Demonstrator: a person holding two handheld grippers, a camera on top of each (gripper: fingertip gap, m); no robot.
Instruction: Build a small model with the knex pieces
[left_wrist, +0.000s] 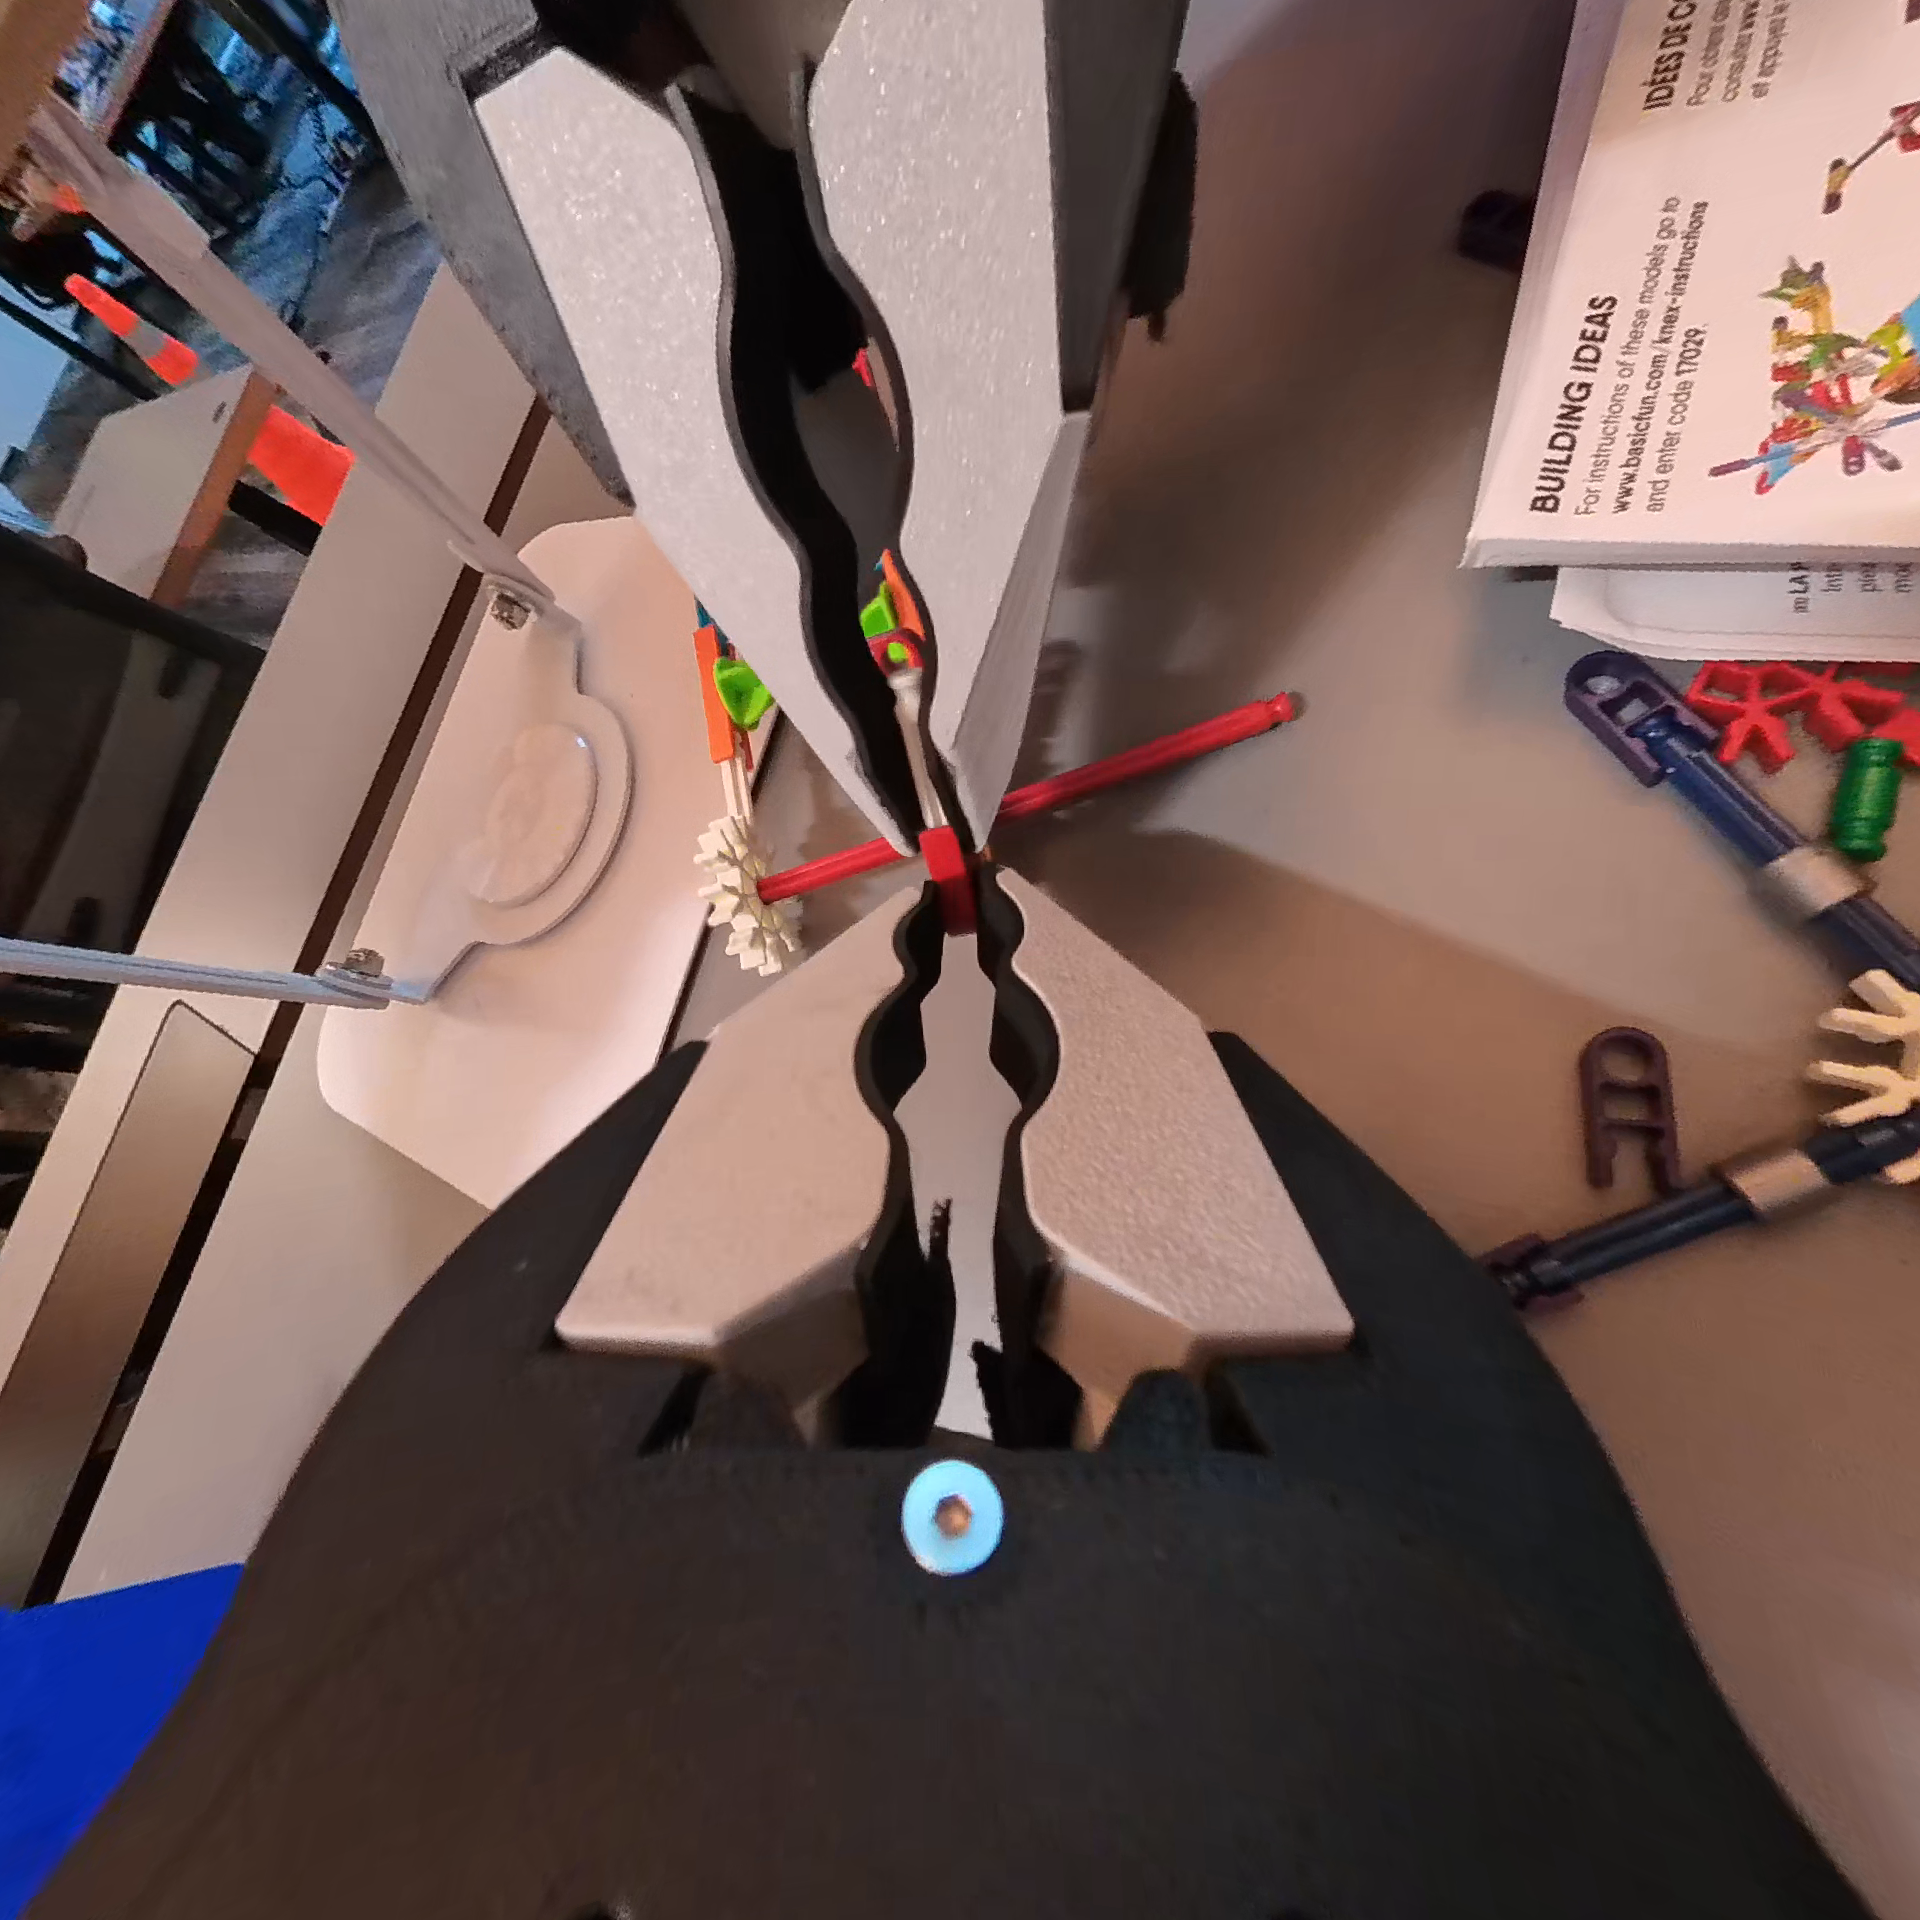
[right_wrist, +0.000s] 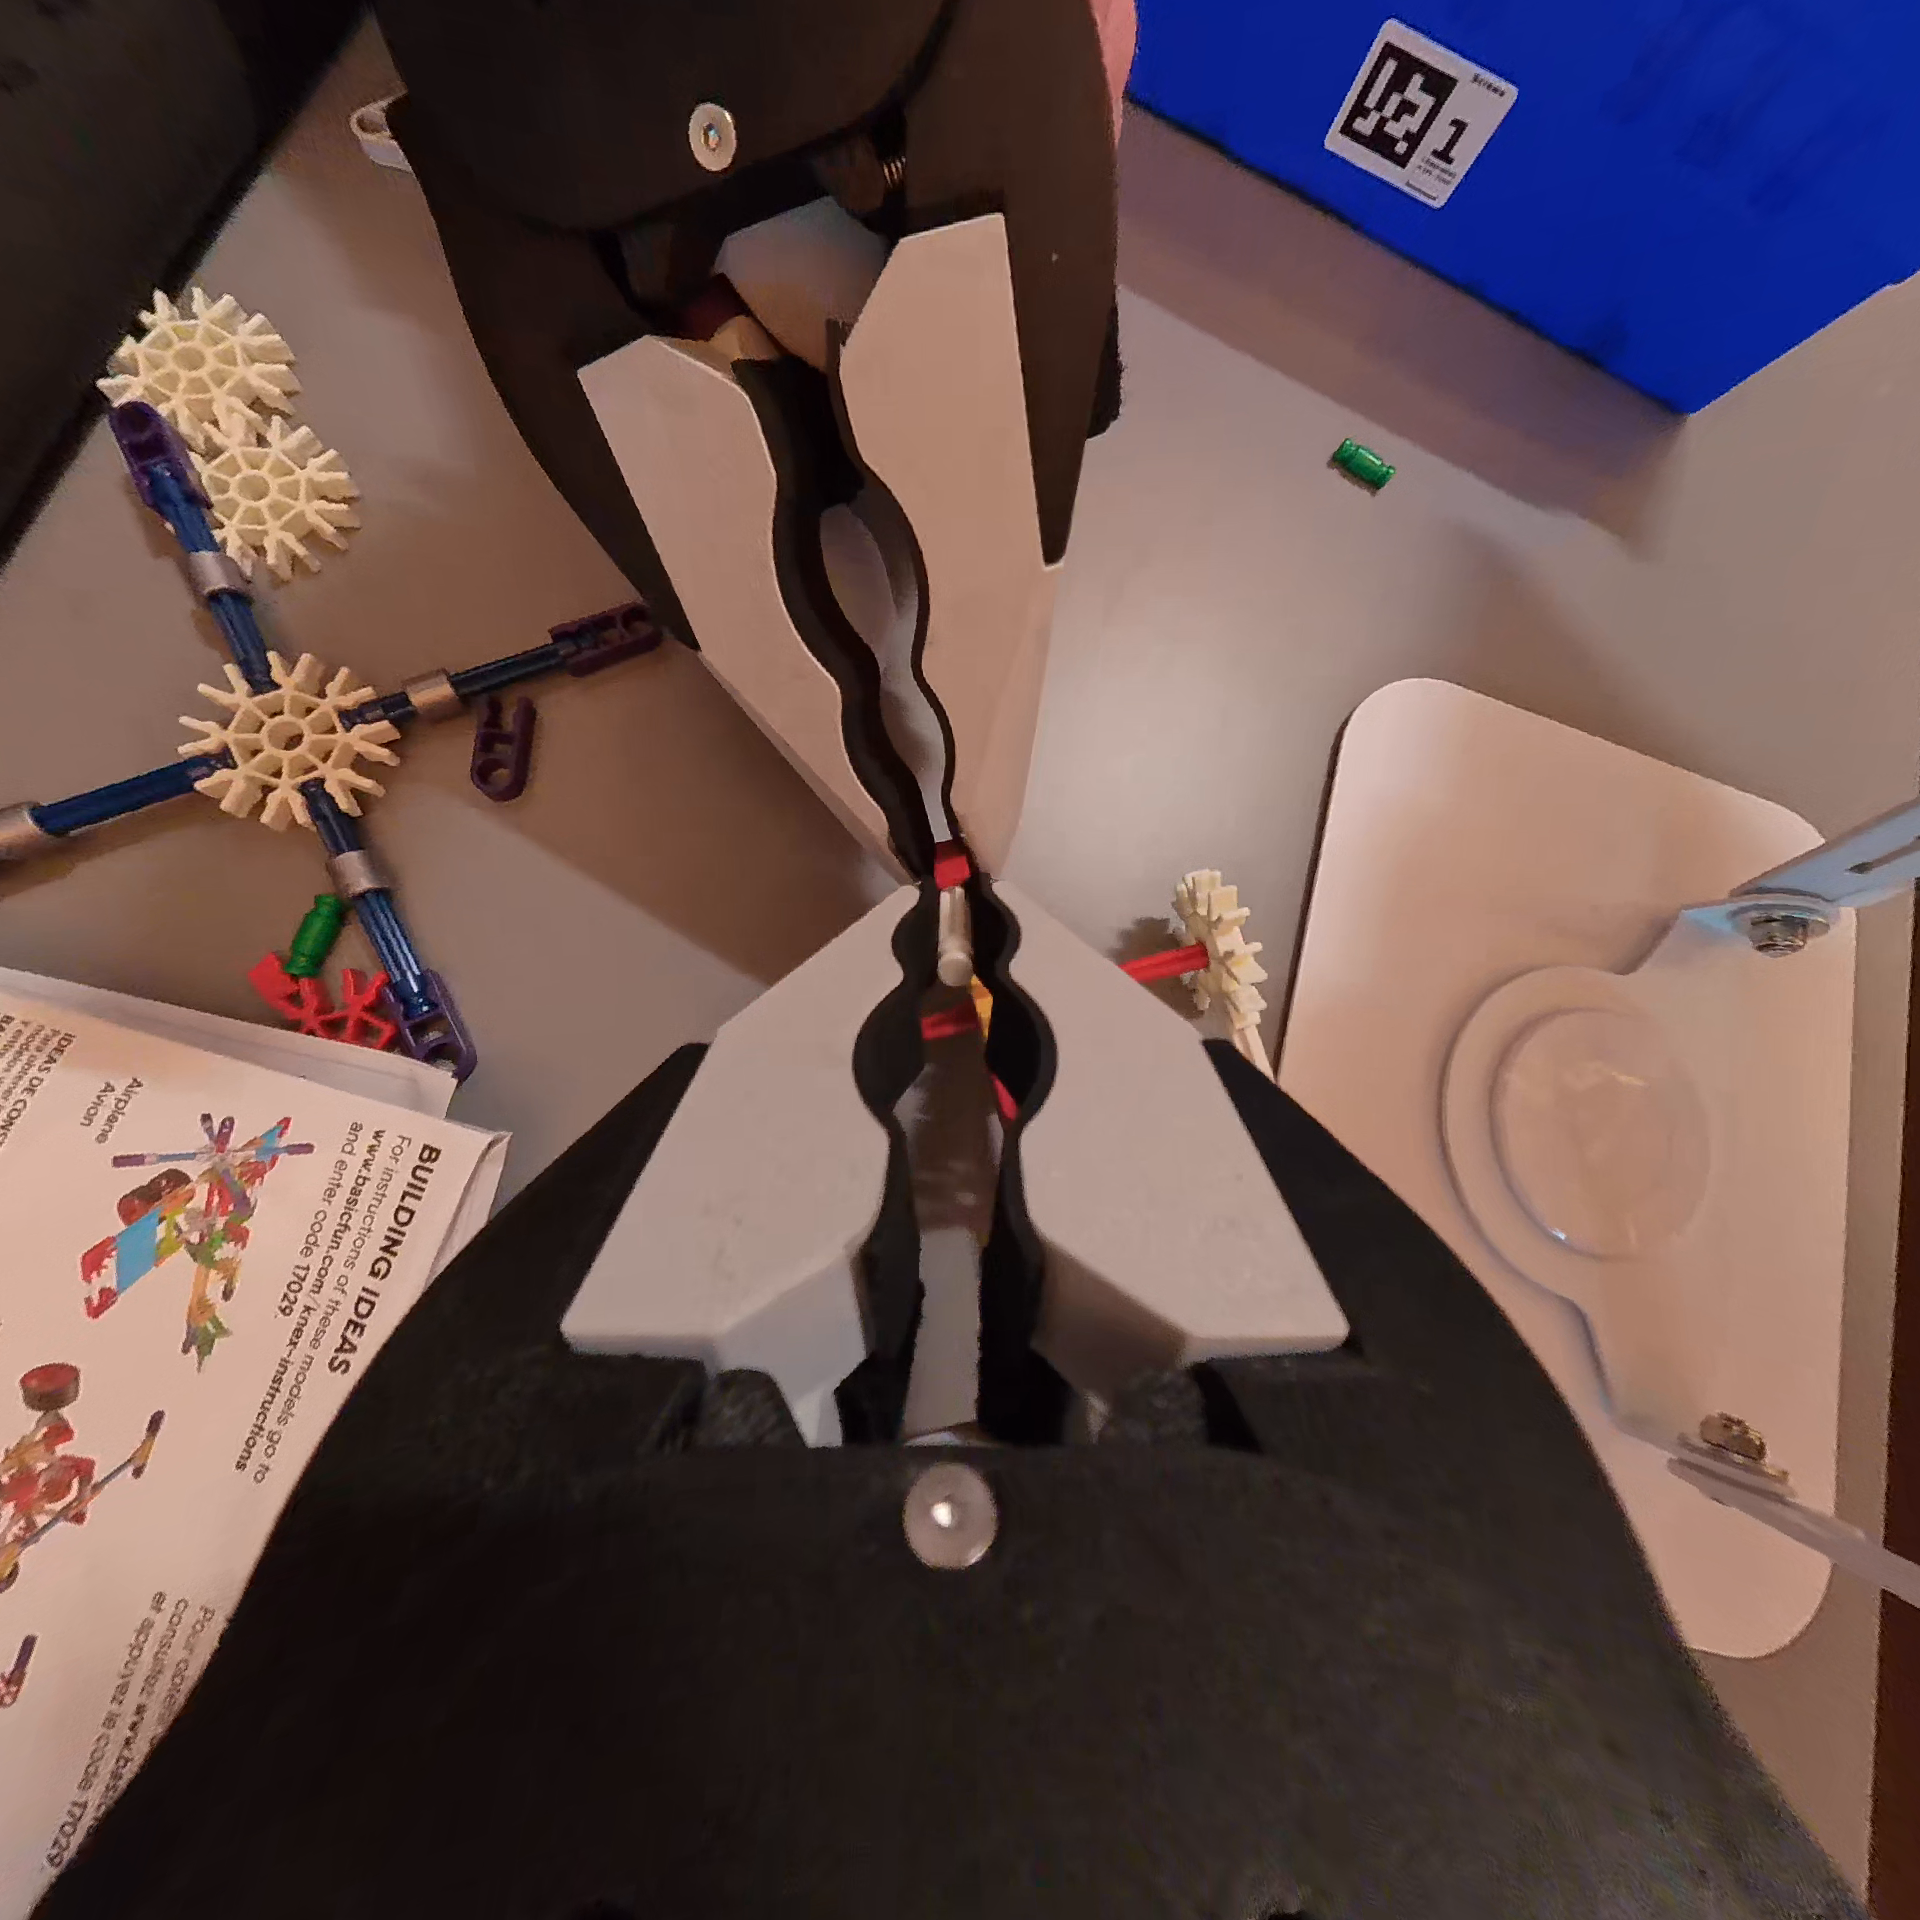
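In the left wrist view my left gripper is shut on a small red connector. A red rod runs through the connector and ends in a white snowflake connector. My right gripper comes in from above, tip to tip with the left one, and is shut on a short white rod that meets the red connector. In the right wrist view my right gripper holds the white rod. Opposite it, the left gripper holds the red connector. All this is held just above the grey table.
An instruction booklet lies at the left. Beside it are blue rods on a white snowflake connector, a purple clip and a red connector. A white plate with metal brackets is at the right. A blue bin and a green piece lie beyond. The tips of both grippers are at nearly the same place. The purple clip is about 11 centimeters from both grippers' fingertips. My left wrist view looks at it from another angle.
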